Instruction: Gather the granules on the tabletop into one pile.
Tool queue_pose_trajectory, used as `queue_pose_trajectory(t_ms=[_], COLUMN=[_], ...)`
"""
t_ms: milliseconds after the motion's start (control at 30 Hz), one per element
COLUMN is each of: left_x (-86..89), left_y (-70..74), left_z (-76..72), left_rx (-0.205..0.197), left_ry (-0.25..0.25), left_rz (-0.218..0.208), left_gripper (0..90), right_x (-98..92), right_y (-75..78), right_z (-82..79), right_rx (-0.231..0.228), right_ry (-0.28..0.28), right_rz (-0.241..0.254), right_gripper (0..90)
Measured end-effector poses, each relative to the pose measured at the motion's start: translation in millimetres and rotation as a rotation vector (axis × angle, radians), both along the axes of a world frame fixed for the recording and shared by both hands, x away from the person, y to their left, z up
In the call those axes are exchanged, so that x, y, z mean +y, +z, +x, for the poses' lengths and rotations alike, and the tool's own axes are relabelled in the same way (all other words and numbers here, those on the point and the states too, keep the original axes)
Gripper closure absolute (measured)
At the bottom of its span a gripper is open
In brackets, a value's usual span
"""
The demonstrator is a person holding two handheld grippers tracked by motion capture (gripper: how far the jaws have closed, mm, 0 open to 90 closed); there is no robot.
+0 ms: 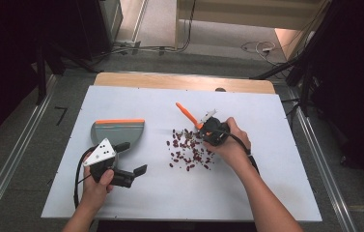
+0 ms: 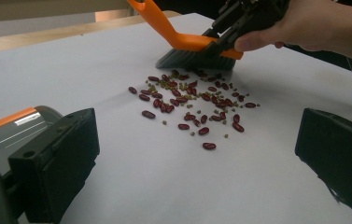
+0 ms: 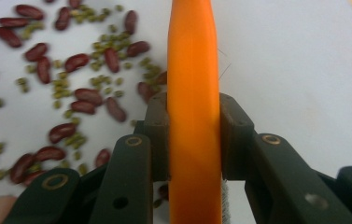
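While the beans (image 1: 189, 147) are lying scattered in a loose patch near the middle of the table (image 1: 266, 193), I am working the sweeping step, and the entry runs as follows.

Item, brush (image 1: 195, 119): orange handle, grey bristles, standing at the far edge of the bean patch with its bristles touching or almost touching the table. My right hand-held gripper (image 1: 207, 128) is clamping the orange handle (image 3: 193, 116) between both pads, closed tight on it.

Item, beans: red kidney beans mixed with small green ones, lying between the brush and the dustpan, none in the pan as far as I can tell.

Item, dustpan (image 1: 118, 130): grey with an orange lip, sitting well to the left of the beans. My left hand-held gripper (image 1: 130, 162) is hovering just beside the dustpan with its jaws standing wide and holding nothing.

Judgement: the sweep is only beginning. The next move is calling for a low stroke through the patch toward the dustpan, while my left hand-held gripper is taking the pan and bringing its lip up to the beans.
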State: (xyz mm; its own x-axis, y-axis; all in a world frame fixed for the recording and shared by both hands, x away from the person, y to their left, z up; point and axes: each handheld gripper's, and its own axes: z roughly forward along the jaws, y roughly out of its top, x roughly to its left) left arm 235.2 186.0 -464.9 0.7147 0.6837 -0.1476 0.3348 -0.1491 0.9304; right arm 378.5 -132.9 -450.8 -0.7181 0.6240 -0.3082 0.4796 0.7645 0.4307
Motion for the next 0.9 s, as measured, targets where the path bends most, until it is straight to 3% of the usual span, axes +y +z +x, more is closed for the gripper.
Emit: queue_pose_trajectory(t_ms=[267, 400, 433, 533, 733, 767, 800, 900], left_x=[0.6, 0.6, 0.6, 0.8, 1.6, 1.9, 2.0, 2.1], left_y=[1.0, 1.1, 1.1, 1.0, 1.1, 1.1, 1.0, 1.1], left_z=[-0.7, -0.9, -0.8, -0.4, -0.4, -0.3, -0.3, -0.6], left_rx=[-0.004, -0.003, -0.003, -0.002, -0.001, -0.001, -0.001, -0.003], left_ry=[0.0, 0.001, 0.0, 0.0, 0.001, 0.0, -0.001, -0.002], left_rz=[0.001, 0.0, -0.001, 0.0, -0.003, -0.002, -0.004, -0.003], left_gripper=[0.5, 0.5, 0.5, 0.5, 0.5, 0.5, 0.5, 0.5], right_x=[1.2, -1.8, -3.1, 2.0, 23.9, 32.1, 36.0, 47.7], right_y=[2.9, 8.2, 14.4, 24.1, 29.2, 24.2, 20.1, 9.7], right_z=[-13.5, -10.2, -5.5, 4.4, 27.3, 36.4, 39.1, 43.6], right_rx=[0.015, -0.021, -0.036, -0.081, -0.111, -0.155, -0.19, -0.186], right_ry=[0.04, 0.053, 0.054, 0.079, 0.16, 0.237, 0.278, 0.295], right_rz=[0.021, 0.015, 0.052, 0.062, 0.012, -0.021, -0.047, -0.083], right_gripper=[68.2, 68.7, 68.8, 68.8, 68.8, 68.8, 68.8, 68.8])
